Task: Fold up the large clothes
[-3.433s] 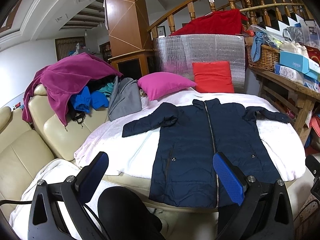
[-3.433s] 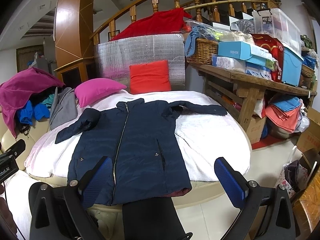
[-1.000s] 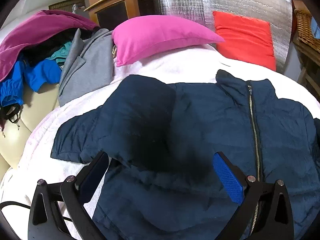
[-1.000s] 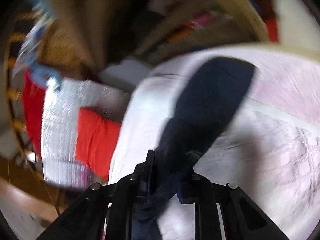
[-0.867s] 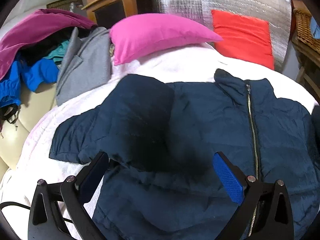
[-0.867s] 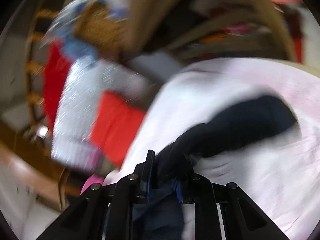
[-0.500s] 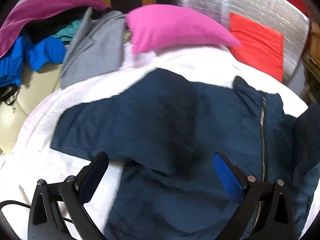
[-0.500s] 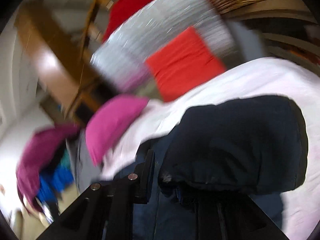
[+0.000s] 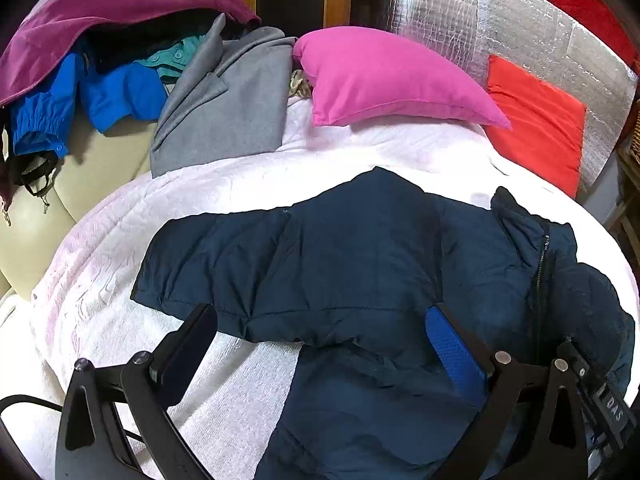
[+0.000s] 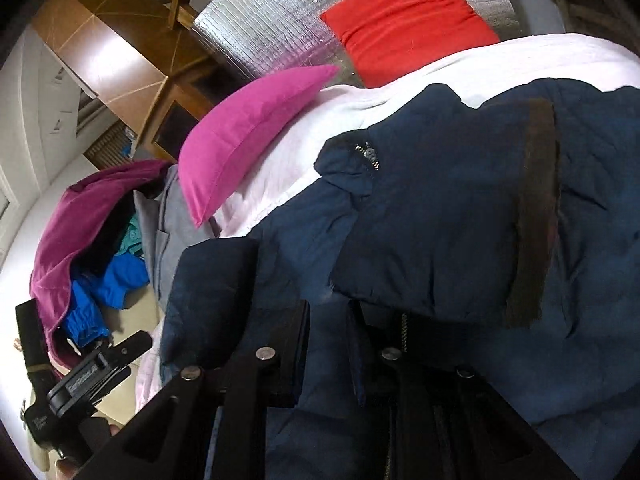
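A navy blue quilted zip-front jacket (image 9: 360, 264) lies flat on a white textured blanket (image 9: 132, 280) that covers a round bed. One sleeve stretches out sideways across the blanket, toward a cream leather sofa (image 9: 36, 220). The left gripper (image 9: 320, 344) hangs just above that sleeve, its two fingers spread wide and holding nothing; one blue ribbed pad (image 9: 454, 350) shows over the jacket's chest. The right gripper (image 10: 328, 320) is pressed together on the fabric of the other sleeve (image 10: 440, 208), which is folded across the jacket's front, its dark brown cuff band (image 10: 534, 208) facing up beside the zipper. Beyond the jacket's collar, a bright pink cushion (image 9: 384, 76) and a red cushion (image 9: 536, 120) rest against a silver foil panel (image 9: 500, 28). On the sofa beside the blanket lie a grey coat (image 9: 228, 104), a blue garment (image 9: 80, 100) and a magenta fleece (image 9: 104, 12).
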Motion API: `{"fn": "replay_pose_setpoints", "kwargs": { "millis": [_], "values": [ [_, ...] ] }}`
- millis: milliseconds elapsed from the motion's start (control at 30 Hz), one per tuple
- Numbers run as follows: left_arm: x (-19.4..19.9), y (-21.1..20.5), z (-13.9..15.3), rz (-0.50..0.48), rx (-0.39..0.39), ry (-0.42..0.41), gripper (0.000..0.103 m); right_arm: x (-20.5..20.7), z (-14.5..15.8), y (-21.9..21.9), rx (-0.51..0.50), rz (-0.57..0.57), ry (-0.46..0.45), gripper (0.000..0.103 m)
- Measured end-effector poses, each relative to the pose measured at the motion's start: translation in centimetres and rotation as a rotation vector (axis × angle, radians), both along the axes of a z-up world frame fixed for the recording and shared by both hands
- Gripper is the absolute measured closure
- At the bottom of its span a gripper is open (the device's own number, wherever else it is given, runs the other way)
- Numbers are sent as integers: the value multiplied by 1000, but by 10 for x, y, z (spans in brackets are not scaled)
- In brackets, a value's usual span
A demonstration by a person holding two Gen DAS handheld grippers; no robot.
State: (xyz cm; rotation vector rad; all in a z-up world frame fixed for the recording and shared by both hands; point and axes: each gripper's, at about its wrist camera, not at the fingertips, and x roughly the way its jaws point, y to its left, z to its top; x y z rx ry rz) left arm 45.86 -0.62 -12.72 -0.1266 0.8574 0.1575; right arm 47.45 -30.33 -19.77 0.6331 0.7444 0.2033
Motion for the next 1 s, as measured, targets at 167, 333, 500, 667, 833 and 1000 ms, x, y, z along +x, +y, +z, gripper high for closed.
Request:
{"fn": "replay_pose_setpoints", "kwargs": {
  "millis": [167, 333, 500, 667, 833, 1000],
  "values": [
    [-8, -12, 6, -22, 70, -40, 0, -15, -2, 2, 13, 22, -14, 83],
    [-15, -21, 14, -23, 166, -103, 0, -23, -13, -5, 71, -4, -10, 82],
    [-18, -23, 23, -15, 191, -160, 0, -25, -15, -15, 108, -28, -7, 76],
    [-22, -25, 27, -32, 164, -196, 0, -30, -12, -18, 125, -57, -27, 31],
    [-25, -27, 30, -59, 137, -221, 0, -33, -3, -22, 123, -70, -52, 31],
    [-25, -31, 31, -78, 122, -226, 0, -39, 13, -34, 130, -106, -96, 31]
  ]
}}
